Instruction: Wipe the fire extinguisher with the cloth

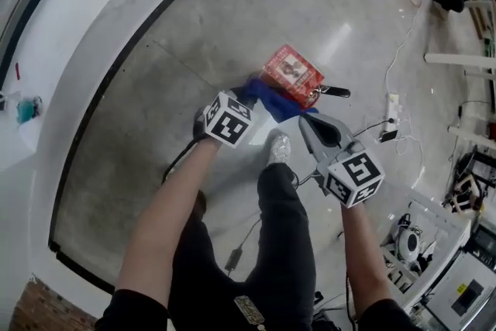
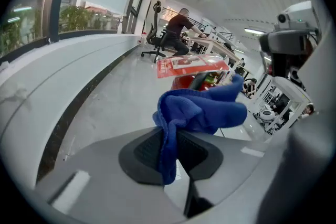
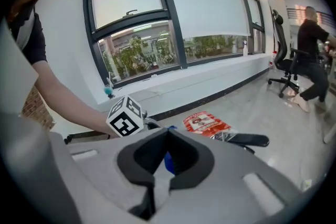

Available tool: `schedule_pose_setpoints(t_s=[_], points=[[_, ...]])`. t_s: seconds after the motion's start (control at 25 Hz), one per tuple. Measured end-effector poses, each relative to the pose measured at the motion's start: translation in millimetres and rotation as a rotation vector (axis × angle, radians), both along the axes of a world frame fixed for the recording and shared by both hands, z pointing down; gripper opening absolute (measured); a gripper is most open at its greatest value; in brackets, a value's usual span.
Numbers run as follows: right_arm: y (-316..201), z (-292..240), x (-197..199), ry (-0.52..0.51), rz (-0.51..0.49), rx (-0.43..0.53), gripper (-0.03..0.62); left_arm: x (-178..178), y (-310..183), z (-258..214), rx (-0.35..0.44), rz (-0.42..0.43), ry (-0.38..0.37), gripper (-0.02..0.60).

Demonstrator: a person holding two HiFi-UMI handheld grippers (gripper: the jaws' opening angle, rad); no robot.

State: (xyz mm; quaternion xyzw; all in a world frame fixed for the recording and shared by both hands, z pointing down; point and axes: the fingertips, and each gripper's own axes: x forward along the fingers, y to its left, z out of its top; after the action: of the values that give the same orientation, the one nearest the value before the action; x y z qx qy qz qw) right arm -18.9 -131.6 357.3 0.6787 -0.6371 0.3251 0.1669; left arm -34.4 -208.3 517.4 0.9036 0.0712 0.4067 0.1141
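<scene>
Fire extinguisher (image 1: 293,72) lies on its side on grey concrete floor (image 1: 232,4), red body with label facing up, black handle (image 1: 334,91) pointing right in head view. Blue cloth (image 1: 267,101) bunched right at its near side, overlapping its edge in head view; actual contact unclear. Left gripper (image 1: 243,97) clenched on the cloth, a fold pinched between the dark pads and the rest puffed out in front toward the extinguisher, per left gripper view. Right gripper (image 1: 308,120) sits just right of the cloth and below the handle, angled down, jaws brought together with nothing in them; blue seen through the hollow behind its tips is the cloth beyond. Person's dark-trousered leg and light shoe (image 1: 279,147) stand between the two arms. White curved window ledge (image 1: 93,35) runs along the left. Power strip (image 1: 391,106) and cables on the floor to the right. Another person (image 2: 178,29) sits at a desk far back, office chair (image 2: 154,42) beside.
</scene>
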Motion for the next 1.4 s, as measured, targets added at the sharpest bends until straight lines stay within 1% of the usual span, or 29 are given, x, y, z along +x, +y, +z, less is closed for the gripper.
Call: schedule_pose_setpoints(t_s=[0.12,0.2,0.28,0.4,0.48,0.56,0.68,0.88,1.0,1.12,1.24,1.4], points=[[2,15,-28,-0.016,-0.001,-0.014,0.003,-5,-2,16,-0.016,-0.008,-0.007,0.055],[-1,24,-41,-0.023,-0.025,0.004,0.003,-3,-10,20,0.004,-0.006,0.014,0.055],[-1,37,-47,-0.021,-0.059,0.015,0.003,7,-20,22,0.033,0.001,0.038,0.055],[10,70,-59,-0.002,-0.108,-0.005,0.003,13,-19,38,0.039,0.035,0.056,0.055],[13,95,-57,0.041,-0.128,-0.025,0.003,16,-21,55,0.048,0.053,0.079,0.054],[13,119,-53,0.072,-0.118,-0.036,0.003,18,-21,75,0.052,0.073,0.1,0.055],[19,150,-56,0.099,-0.124,-0.065,0.003,12,-6,111,0.031,0.105,0.103,0.055],[25,192,-56,0.173,-0.18,-0.116,0.003,19,4,158,0.0,0.124,0.115,0.054],[29,212,-52,0.175,-0.159,-0.117,0.003,24,8,181,0.004,0.165,0.114,0.054],[33,226,-49,0.181,-0.139,-0.126,0.003,26,16,203,0.026,0.214,0.105,0.054],[43,237,-48,0.187,-0.121,-0.144,0.003,28,17,224,0.03,0.214,0.109,0.053],[63,247,-49,0.173,-0.068,-0.161,0.003,15,27,262,0.016,0.234,0.067,0.054]])
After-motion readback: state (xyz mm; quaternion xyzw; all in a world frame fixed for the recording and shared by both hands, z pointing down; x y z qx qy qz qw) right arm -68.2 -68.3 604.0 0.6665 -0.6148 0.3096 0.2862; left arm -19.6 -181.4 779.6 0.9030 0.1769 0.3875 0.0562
